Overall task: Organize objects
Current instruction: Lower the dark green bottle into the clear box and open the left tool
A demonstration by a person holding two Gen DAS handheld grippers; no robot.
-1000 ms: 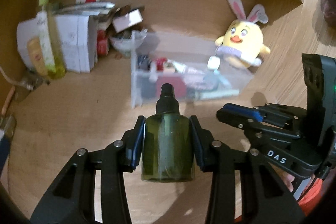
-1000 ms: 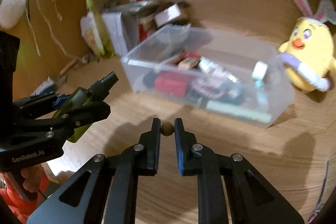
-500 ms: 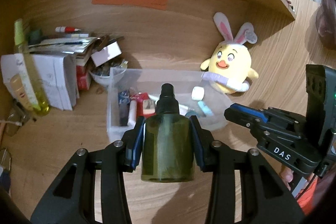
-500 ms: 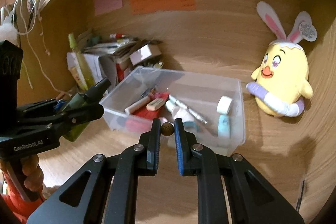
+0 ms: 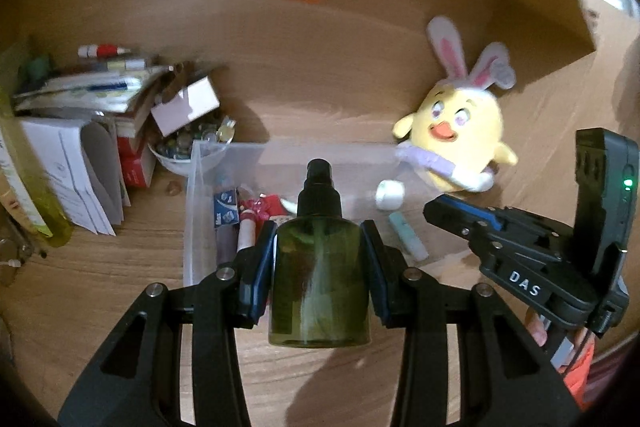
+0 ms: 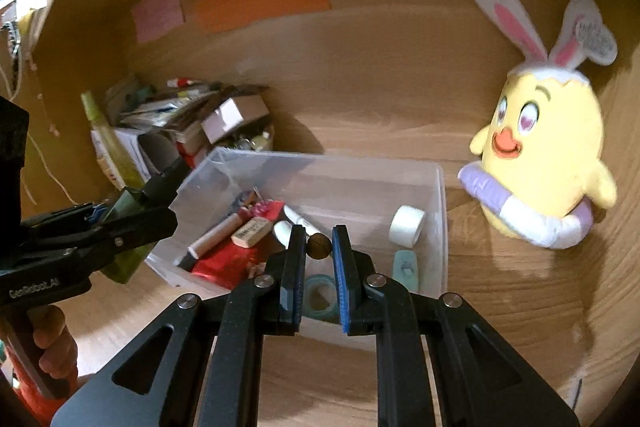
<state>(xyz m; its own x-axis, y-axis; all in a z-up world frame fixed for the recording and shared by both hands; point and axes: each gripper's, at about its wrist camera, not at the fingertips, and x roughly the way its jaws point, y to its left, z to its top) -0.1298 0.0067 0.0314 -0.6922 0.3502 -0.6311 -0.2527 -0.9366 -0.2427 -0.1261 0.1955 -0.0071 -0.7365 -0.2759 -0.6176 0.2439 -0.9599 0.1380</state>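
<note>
Two items are not yet binned: left gripper (image 5: 320,267) is clamped on a green bottle (image 5: 320,275), right gripper (image 6: 319,247) pinches a brown bead (image 6: 319,246), both held above the bin (image 6: 440,211), which already holds several items.

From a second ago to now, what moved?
Both grippers moved toward the clear box. The right gripper, gripping the brown bead, now hangs over it. The left gripper still holds the green bottle. The bunny chick stayed put.
</note>
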